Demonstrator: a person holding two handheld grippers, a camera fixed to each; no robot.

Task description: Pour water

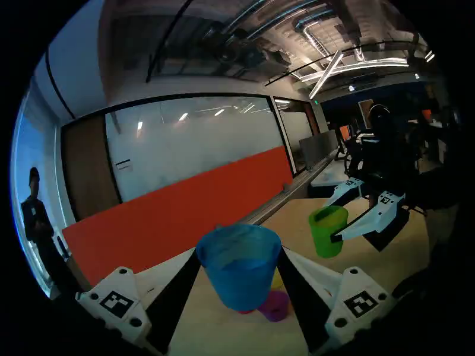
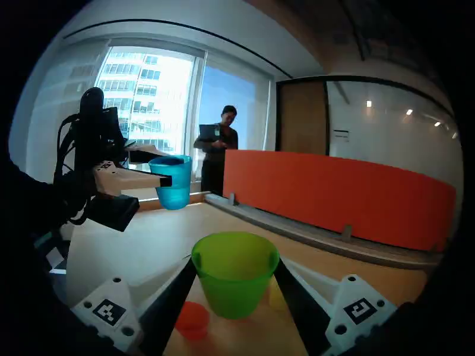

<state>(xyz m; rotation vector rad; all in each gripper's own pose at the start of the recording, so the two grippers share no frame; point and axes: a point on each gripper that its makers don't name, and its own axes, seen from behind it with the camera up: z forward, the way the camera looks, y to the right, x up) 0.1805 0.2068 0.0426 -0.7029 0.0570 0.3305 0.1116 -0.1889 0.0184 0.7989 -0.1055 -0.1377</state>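
My left gripper (image 1: 239, 256) is shut on a translucent blue cup (image 1: 240, 270), held upright above the wooden table (image 1: 386, 261); its lower part looks darker, as if it holds liquid. To the right and farther off, my right gripper (image 1: 343, 215) is shut on a green cup (image 1: 326, 230). In the right gripper view the green cup (image 2: 236, 279) sits upright between the fingers of my right gripper (image 2: 236, 261) and looks empty. Off to the left, the left gripper (image 2: 155, 166) holds the blue cup (image 2: 172, 181) at about the same height.
Small cups stand on the table below the held ones: purple (image 1: 275, 306), yellow (image 1: 277, 279) and red (image 2: 192, 319). An orange partition (image 2: 356, 190) runs along the table's far edge. A person (image 2: 217, 148) stands by the window beyond.
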